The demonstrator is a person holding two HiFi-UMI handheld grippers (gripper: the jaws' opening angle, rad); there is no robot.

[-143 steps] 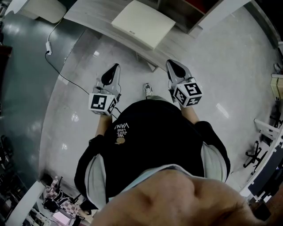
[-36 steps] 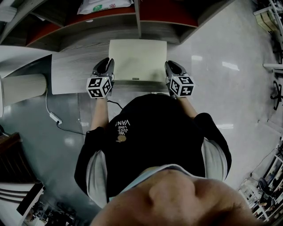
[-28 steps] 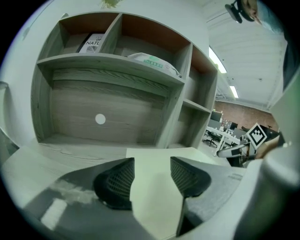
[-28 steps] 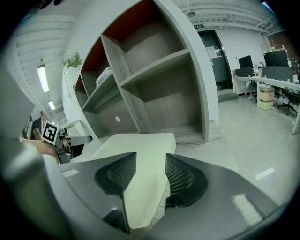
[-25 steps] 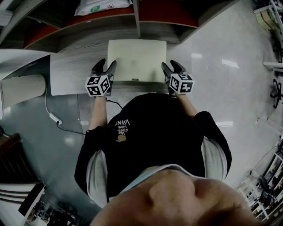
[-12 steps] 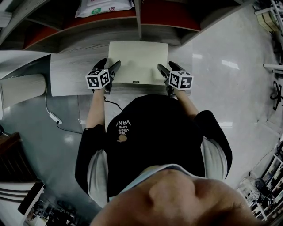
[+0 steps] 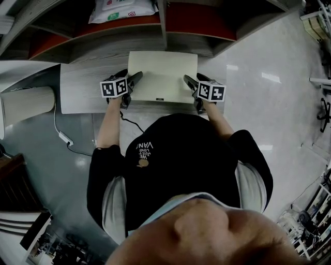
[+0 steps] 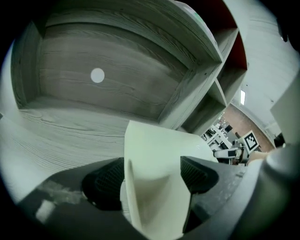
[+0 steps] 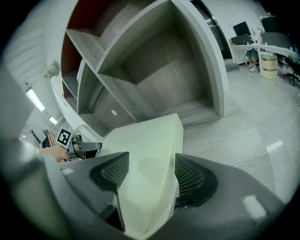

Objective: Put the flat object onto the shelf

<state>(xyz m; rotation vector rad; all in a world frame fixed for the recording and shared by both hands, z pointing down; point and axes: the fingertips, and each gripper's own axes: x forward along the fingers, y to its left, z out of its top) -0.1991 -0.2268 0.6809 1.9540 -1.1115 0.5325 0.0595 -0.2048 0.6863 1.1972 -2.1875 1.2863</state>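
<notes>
The flat object [image 7: 163, 75] is a pale cream slab lying on the grey wood ledge [image 7: 85, 88] in front of the shelf unit [image 7: 199, 23]. My left gripper [image 7: 133, 86] reaches in from the left, its jaws wide and straddling the slab's left edge [image 8: 154, 154]. Opposite it, my right gripper [image 7: 191, 92] has its jaws spread around the slab's right edge [image 9: 150, 140]. In both gripper views the slab fills most of the gap, and I see no pad pressing on it. The left gripper [image 8: 152, 180] and right gripper [image 9: 145, 176] face empty grey compartments [image 8: 108, 70] [image 9: 159, 79].
A white printed bag [image 7: 122, 8] lies on a red-backed shelf above the ledge. A cream rounded piece [image 7: 26, 103] sits left of the ledge. A cable with a plug [image 7: 63, 138] trails over the glossy floor. Office furniture stands at the far right [image 7: 323, 103].
The person has stepped up to the ledge. Both grippers, earlier beside the slab, have spread their jaws wider, turned sideways and slid inward over its left and right edges.
</notes>
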